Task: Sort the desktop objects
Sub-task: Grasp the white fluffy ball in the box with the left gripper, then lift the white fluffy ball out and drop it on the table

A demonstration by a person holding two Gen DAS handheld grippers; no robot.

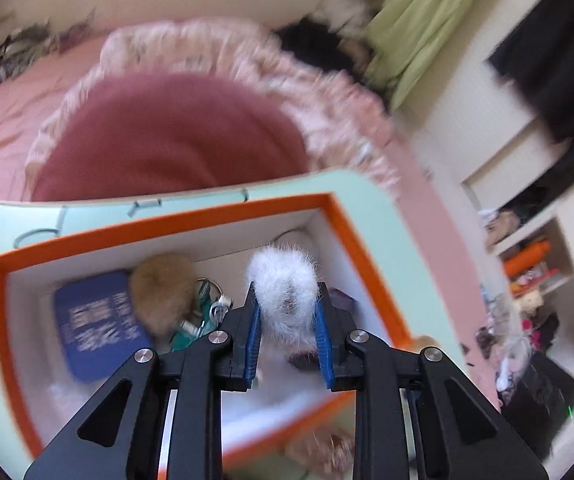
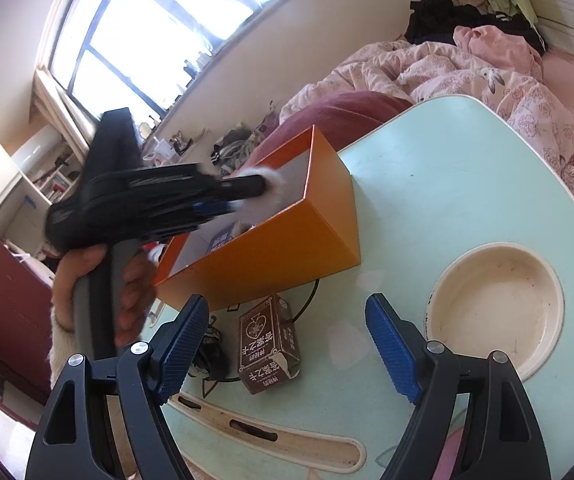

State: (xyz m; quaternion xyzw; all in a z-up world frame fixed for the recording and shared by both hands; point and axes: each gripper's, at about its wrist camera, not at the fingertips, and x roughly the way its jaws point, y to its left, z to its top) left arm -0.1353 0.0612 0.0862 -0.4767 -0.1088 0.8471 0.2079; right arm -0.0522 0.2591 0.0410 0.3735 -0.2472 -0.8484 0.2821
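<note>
White fluffy pompom (image 1: 283, 295) sits clamped between the left tool's (image 1: 287, 322) blue pads, held above the orange box (image 2: 287, 240) on the mint worktop (image 2: 467, 184). Right tool (image 2: 287, 354) stands apart, empty, brown carton (image 2: 267, 345) lying between its jaws.

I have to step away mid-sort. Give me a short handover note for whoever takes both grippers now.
Left gripper: shut on the white fluffy pompom, held over the open orange box.
Right gripper: open, empty, hovering over the green table.
Already in the box: blue pouch, tan pompom, keyring items.
Left: place the white pompom; brown carton and a small dark item remain on the table.
</note>
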